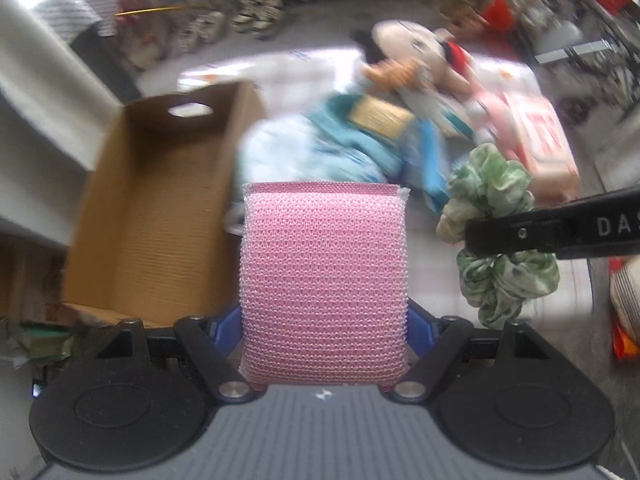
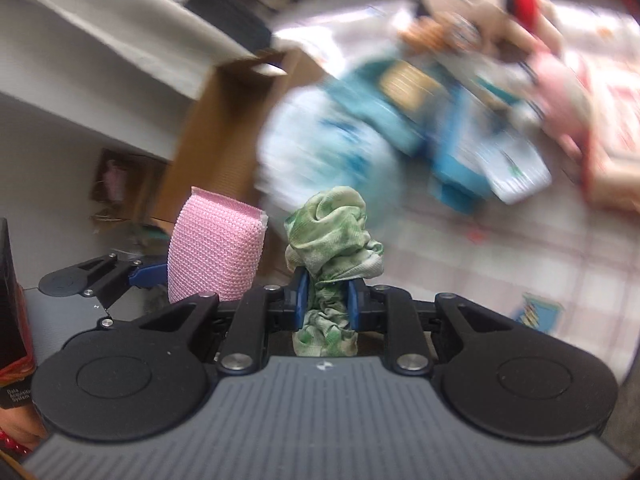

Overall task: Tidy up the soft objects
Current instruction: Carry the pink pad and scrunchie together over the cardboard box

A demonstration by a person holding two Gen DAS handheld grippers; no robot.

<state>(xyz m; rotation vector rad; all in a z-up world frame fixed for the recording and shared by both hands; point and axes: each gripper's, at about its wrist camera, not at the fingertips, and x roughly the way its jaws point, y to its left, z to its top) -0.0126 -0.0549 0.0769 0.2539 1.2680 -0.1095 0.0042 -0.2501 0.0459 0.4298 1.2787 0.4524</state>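
Both wrist views look steeply down from close above, sharing the cardboard box [image 1: 160,208] and plush doll [image 2: 472,12].

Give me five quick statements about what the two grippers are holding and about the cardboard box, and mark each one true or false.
1. The left gripper holds a pink mesh sponge. True.
2. The right gripper is open and holds nothing. False: it is shut on a green scrunchie.
3. The cardboard box already has the sponge inside it. False: nothing shows in the box, and the sponge is in the left gripper.
4. A plush doll lies beyond the box among other items. True.
5. The scrunchie is blue and white. False: it is mottled green and white.
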